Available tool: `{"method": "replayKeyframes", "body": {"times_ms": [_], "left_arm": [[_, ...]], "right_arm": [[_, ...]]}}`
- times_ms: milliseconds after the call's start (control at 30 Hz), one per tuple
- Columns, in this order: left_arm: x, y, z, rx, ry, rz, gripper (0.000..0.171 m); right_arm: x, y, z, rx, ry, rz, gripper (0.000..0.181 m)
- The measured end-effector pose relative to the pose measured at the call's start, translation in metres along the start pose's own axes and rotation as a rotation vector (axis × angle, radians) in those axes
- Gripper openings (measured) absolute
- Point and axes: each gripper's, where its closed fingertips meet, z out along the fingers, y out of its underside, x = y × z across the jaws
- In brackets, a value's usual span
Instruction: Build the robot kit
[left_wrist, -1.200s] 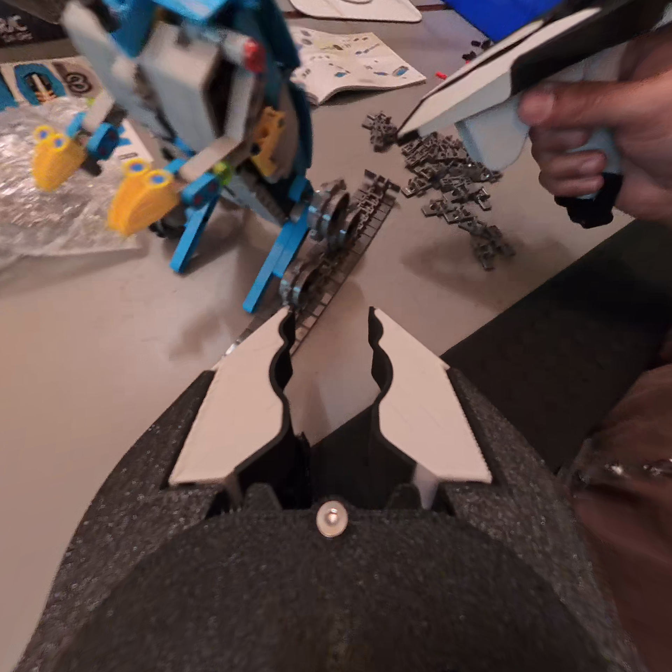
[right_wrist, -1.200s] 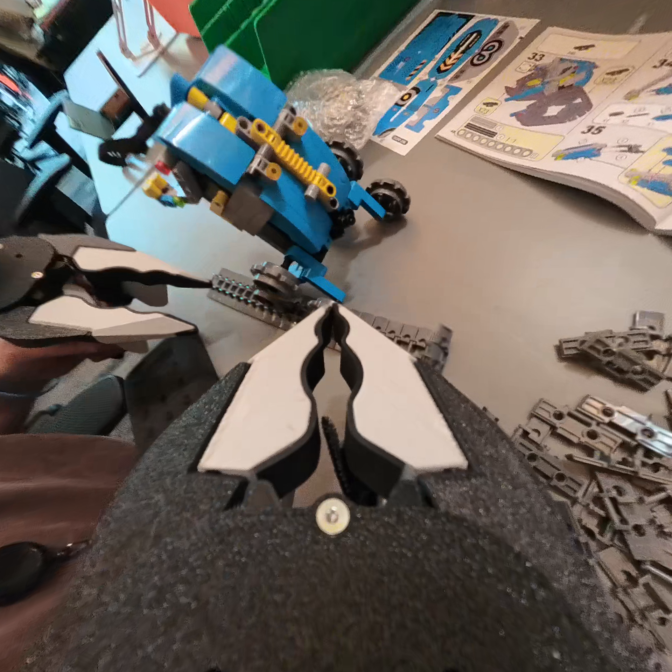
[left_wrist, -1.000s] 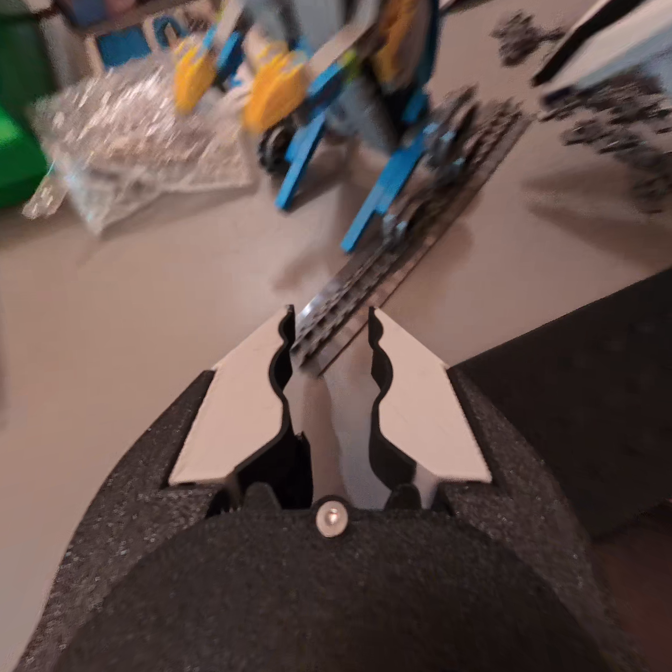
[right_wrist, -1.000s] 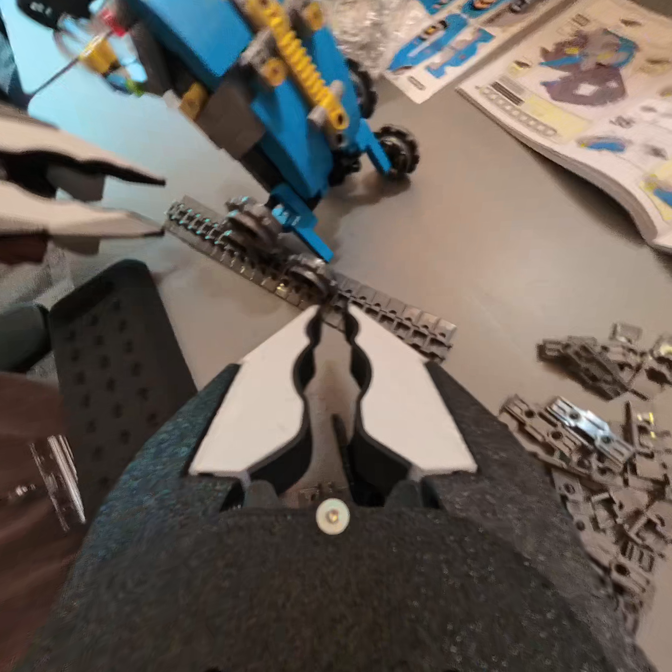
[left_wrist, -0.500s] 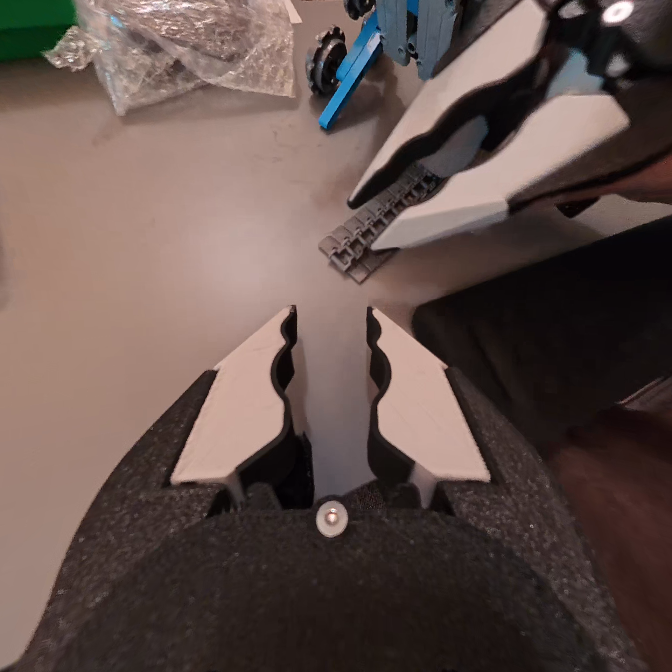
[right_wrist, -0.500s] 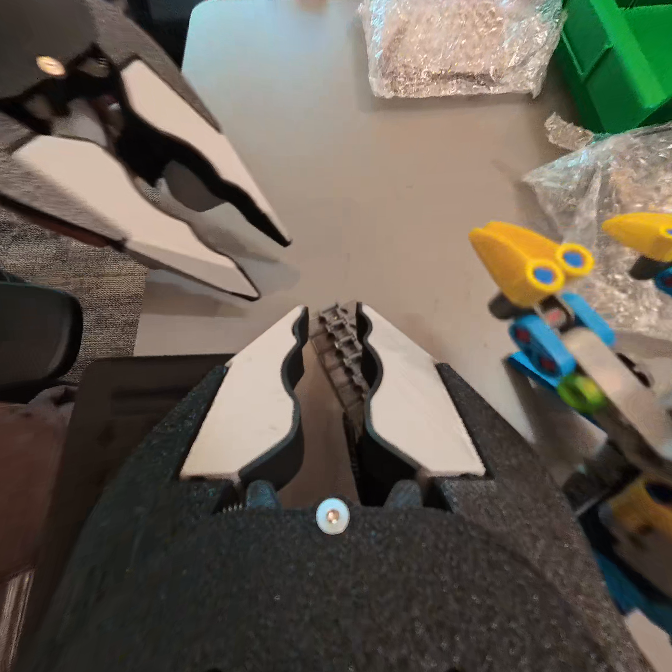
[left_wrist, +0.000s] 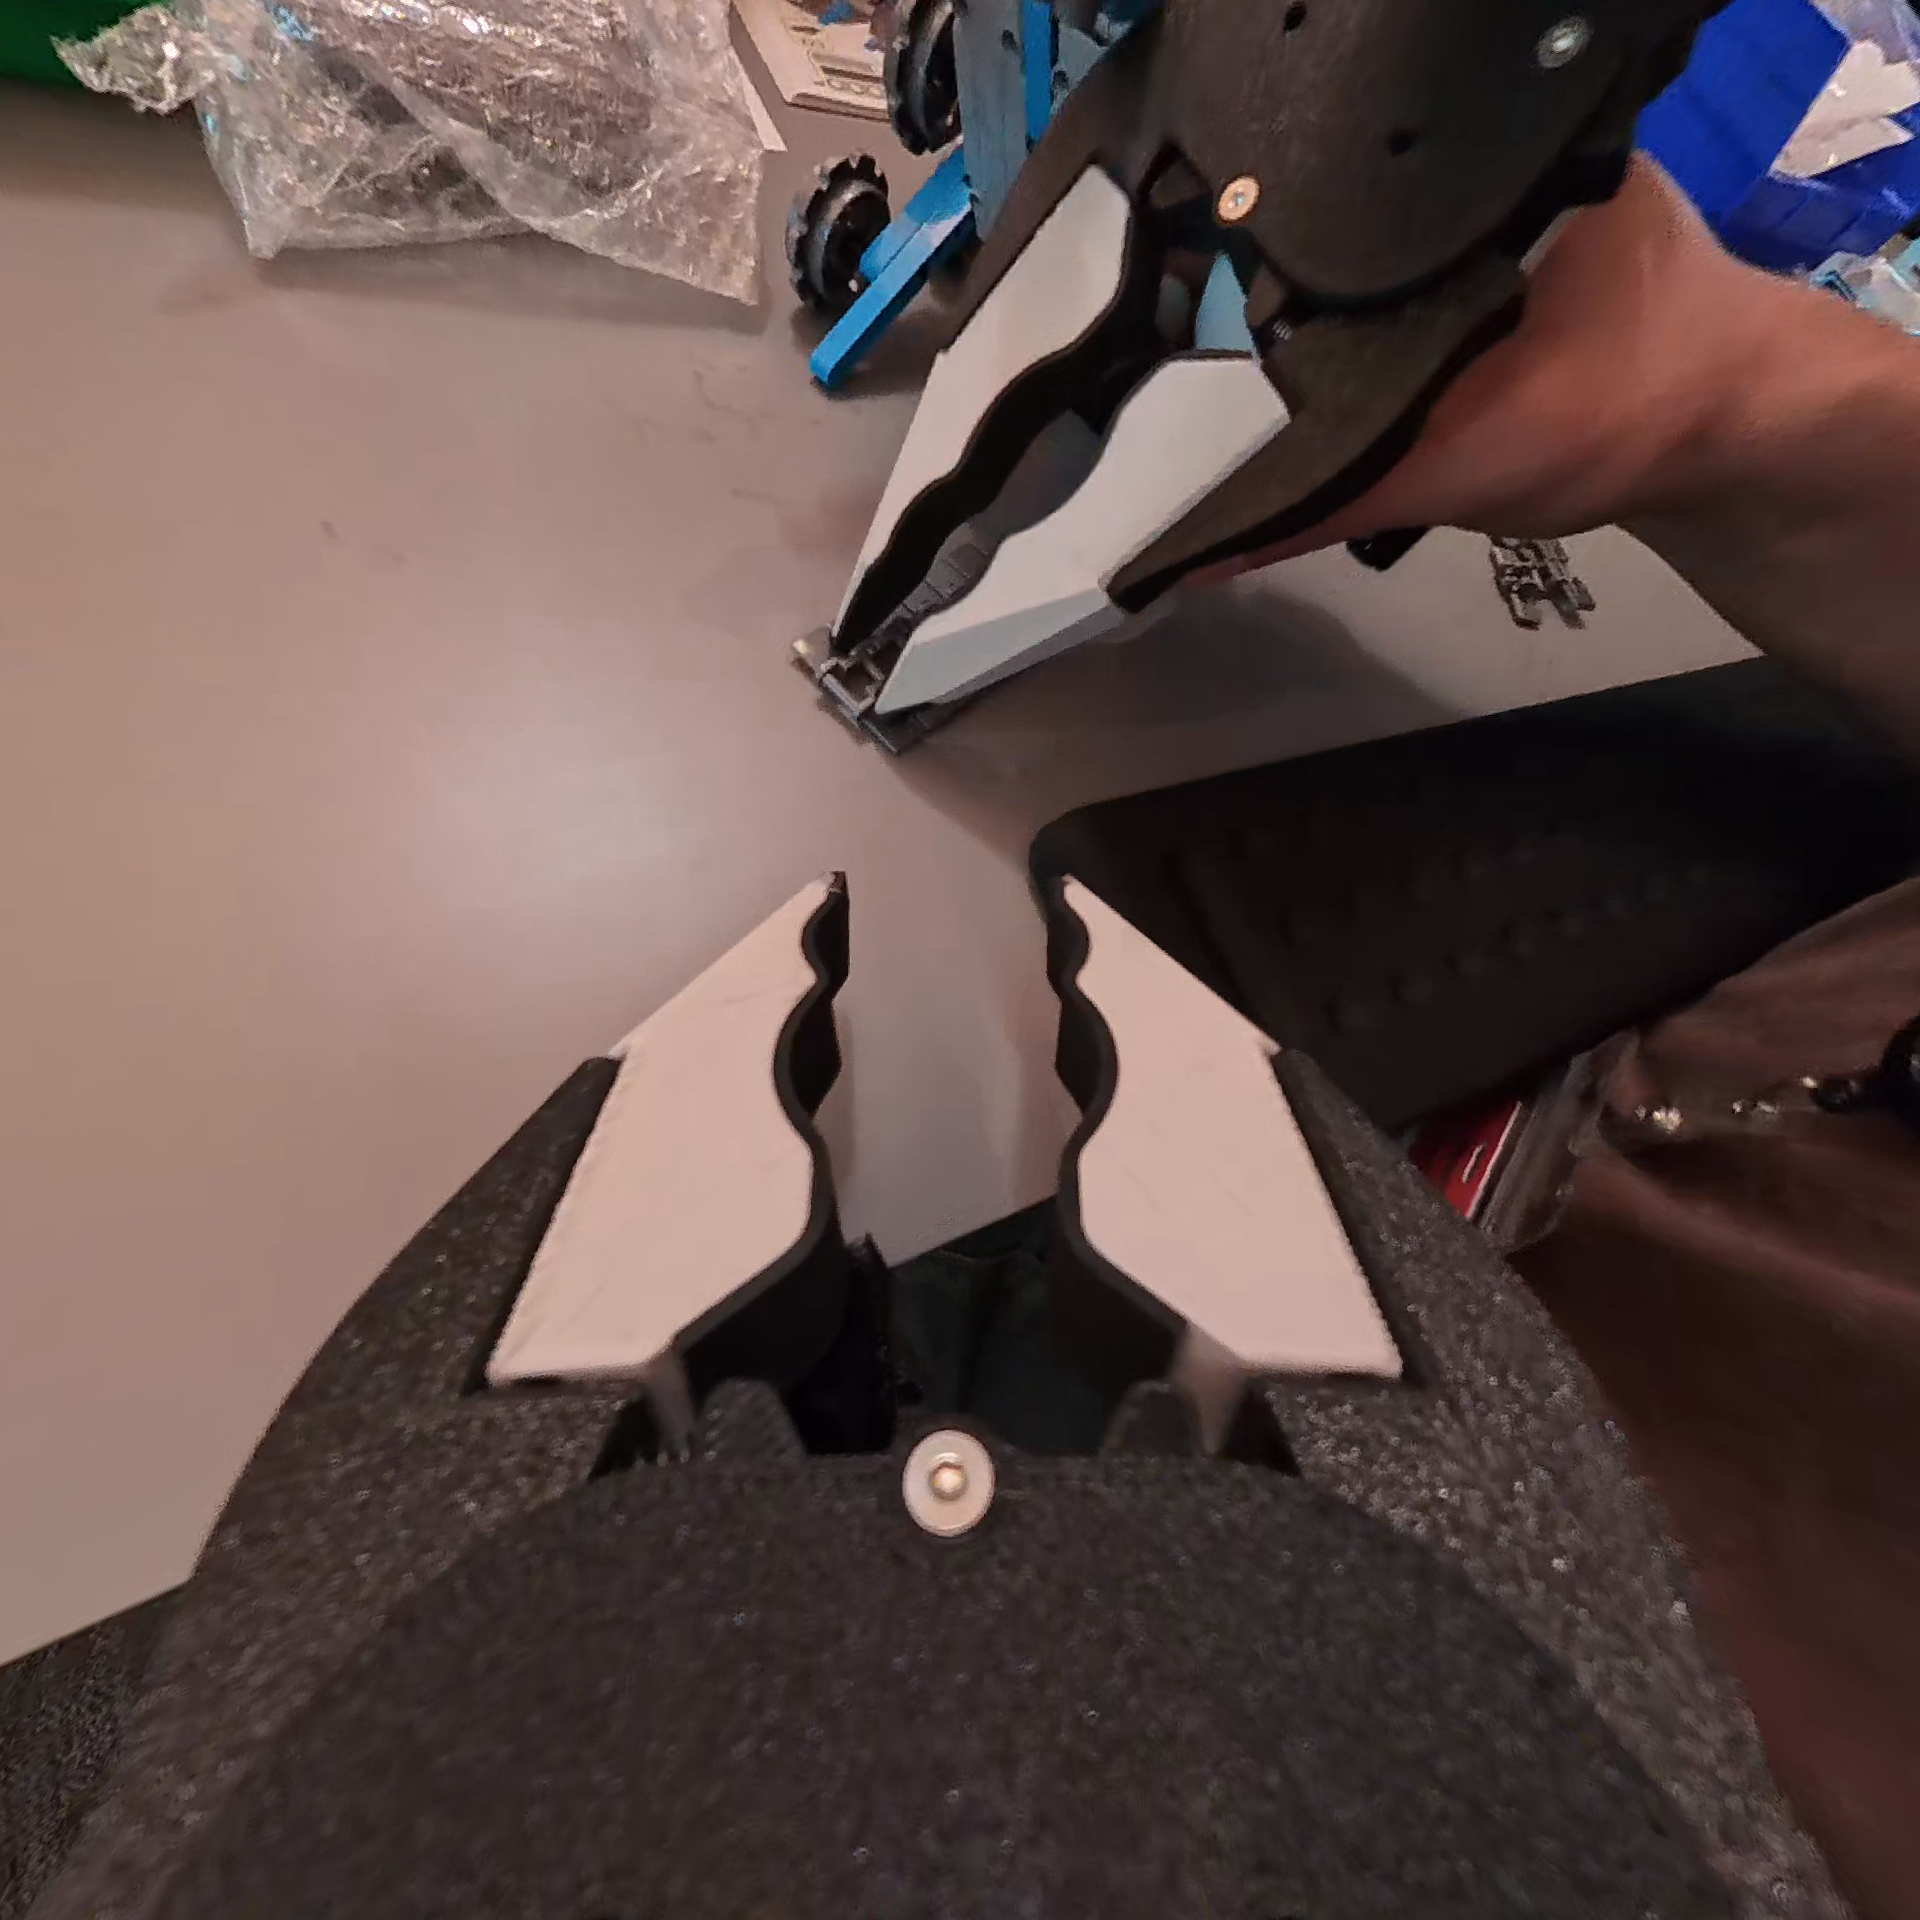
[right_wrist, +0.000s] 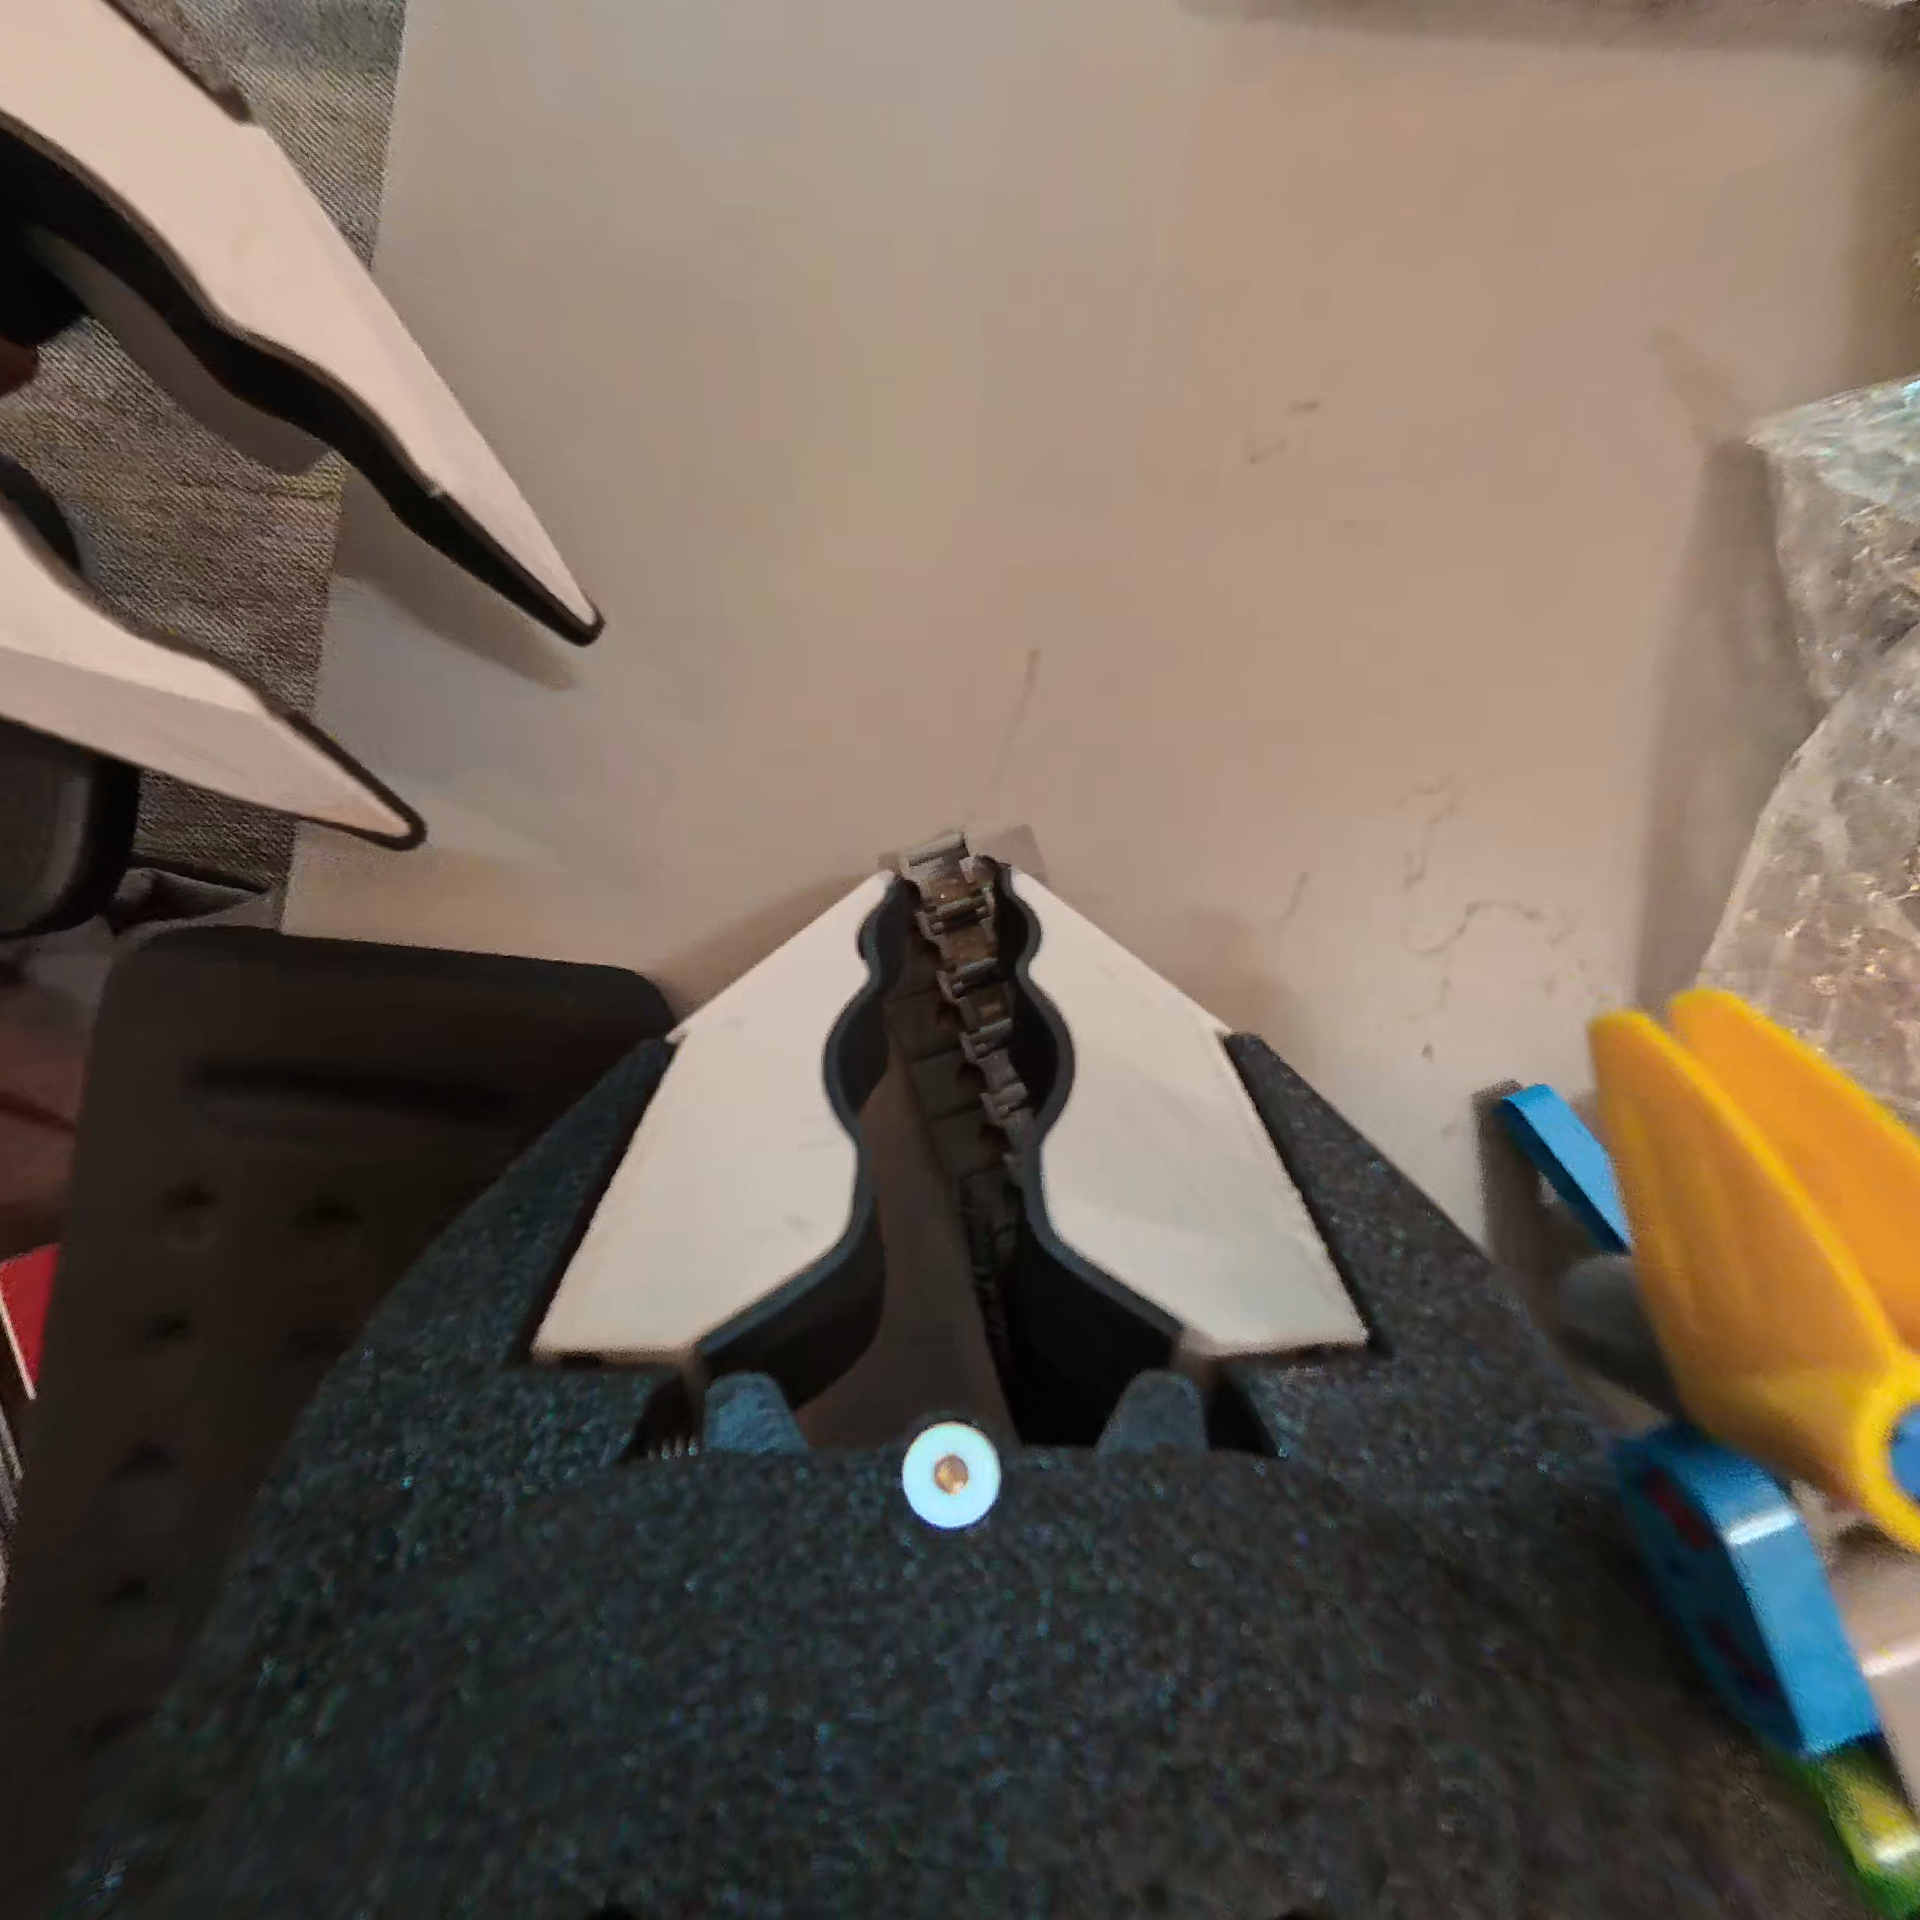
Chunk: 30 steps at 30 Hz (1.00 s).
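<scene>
Right gripper (right_wrist: 951, 883) clamps grey track strip (right_wrist: 961, 966) lengthwise between fingers; left gripper (left_wrist: 945, 894) spread, empty, near its free end

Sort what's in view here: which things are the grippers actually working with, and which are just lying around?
In hand:
right gripper, shut on the grey track strip
left gripper, open and holding nothing, over the table

Lying about:
blue brick model
crumpled plastic bags
yellow claw parts
loose grey links
</scene>
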Motion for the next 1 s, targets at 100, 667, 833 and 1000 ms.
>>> {"method": "replayKeyframes", "body": {"times_ms": [100,667,833,1000], "left_arm": [[-0.004,0.0,0.012,-0.024,-0.035,-0.03,0.038],[0.053,-0.087,0.069,0.254,0.047,0.053,0.034],[0.051,-0.092,0.089,0.193,-0.101,0.148,0.009],[0.059,-0.094,0.102,0.125,-0.155,0.188,0.008]], "right_arm": [[0.001,0.0,-0.003,0.013,0.011,-0.013,0.016],[0.016,-0.006,-0.105,0.539,0.035,0.139,0.014],[0.022,0.007,-0.121,0.572,0.039,0.142,0.0],[0.032,0.028,-0.147,0.588,0.056,0.168,0.0]]}}
